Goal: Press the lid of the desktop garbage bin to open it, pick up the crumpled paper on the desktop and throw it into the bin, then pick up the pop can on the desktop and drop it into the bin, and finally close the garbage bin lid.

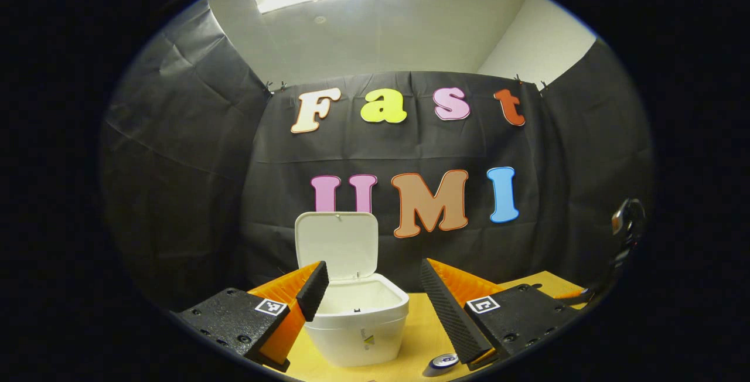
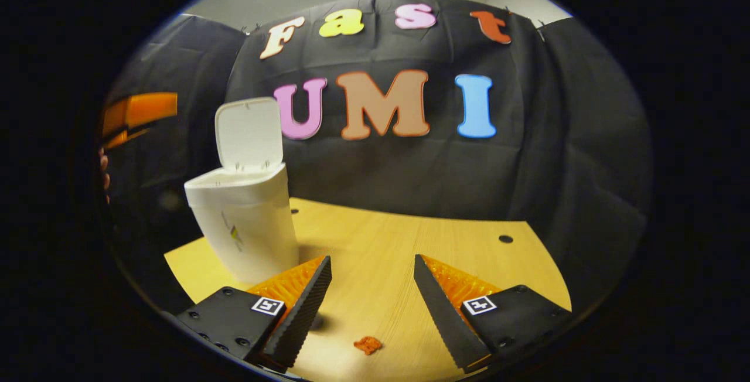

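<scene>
The bin (image 1: pixel 357 320) is white, squarish with rounded corners, tapering toward its base, with a small mark on its front wall. Its lid (image 1: pixel 336 245) stands upright, hinged at the back, so the mouth is open. What shows of the inside in the left gripper view is bare white. The bin stands on the yellow wood table (image 2: pixel 381 241), toward the table's left side in the right gripper view, near the black cloth wall (image 2: pixel 527 165).

The can (image 1: pixel 443 361) shows its top at the lower edge of the left gripper view, on the table just right of the bin and apart from it. The paper (image 2: pixel 368 344) is a small orange-red crumpled scrap lying on the table, well apart from the bin.

The left gripper (image 1: pixel 369 297) hangs in front of the bin, jaws spread, nothing between them; its left finger overlaps the bin's rim in that view. The right gripper (image 2: pixel 372 306) hangs above the table, jaws spread and empty, with the paper below the gap, nearer the left finger.

The table's far edge curves along the cloth wall. Two small dark holes (image 2: pixel 505 239) mark the board near that edge. Bare board lies between bin and wall on the right. In the right gripper view a hand (image 2: pixel 104 177) shows at the far left.
</scene>
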The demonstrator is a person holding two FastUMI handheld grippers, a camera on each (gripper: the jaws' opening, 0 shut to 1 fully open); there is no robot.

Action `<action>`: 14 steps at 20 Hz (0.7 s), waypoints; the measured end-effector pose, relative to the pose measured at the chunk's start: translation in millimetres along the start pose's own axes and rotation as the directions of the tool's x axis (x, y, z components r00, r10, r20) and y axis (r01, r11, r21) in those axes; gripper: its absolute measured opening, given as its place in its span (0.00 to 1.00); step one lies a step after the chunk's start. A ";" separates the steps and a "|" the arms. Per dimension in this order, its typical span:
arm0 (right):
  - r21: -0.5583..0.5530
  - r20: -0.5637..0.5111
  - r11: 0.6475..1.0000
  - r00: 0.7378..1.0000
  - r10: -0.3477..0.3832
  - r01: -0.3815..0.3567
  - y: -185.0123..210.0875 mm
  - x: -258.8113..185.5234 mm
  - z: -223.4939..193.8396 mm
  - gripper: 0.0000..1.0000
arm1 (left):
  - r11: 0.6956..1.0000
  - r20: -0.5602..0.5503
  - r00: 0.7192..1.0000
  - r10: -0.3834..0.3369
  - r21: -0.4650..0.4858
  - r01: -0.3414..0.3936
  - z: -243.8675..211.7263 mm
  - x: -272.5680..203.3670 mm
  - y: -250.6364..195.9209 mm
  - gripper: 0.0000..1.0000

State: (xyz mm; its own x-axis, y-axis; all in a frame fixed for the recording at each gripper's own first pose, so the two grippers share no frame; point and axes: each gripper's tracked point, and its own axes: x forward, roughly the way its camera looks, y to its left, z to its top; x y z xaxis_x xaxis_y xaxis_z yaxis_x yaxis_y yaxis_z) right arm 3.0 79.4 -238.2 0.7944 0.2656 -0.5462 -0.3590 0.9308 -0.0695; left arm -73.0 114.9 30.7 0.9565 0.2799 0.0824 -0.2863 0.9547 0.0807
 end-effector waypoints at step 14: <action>-0.052 -0.415 0.996 0.909 0.044 -0.071 5.9 42.4 -158.4 0.96 | 0.997 -0.079 0.995 0.060 0.063 -0.055 -19.8 -2.4 16.6 0.95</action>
State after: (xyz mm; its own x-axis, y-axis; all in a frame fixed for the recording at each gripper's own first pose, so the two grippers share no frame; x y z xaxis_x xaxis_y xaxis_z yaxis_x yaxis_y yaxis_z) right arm -43.0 56.4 -394.0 0.5028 0.1775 -0.8460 -0.4397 0.8952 -0.0734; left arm -79.0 132.0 12.2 0.9392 0.3434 0.0081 -0.3411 0.9297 0.1387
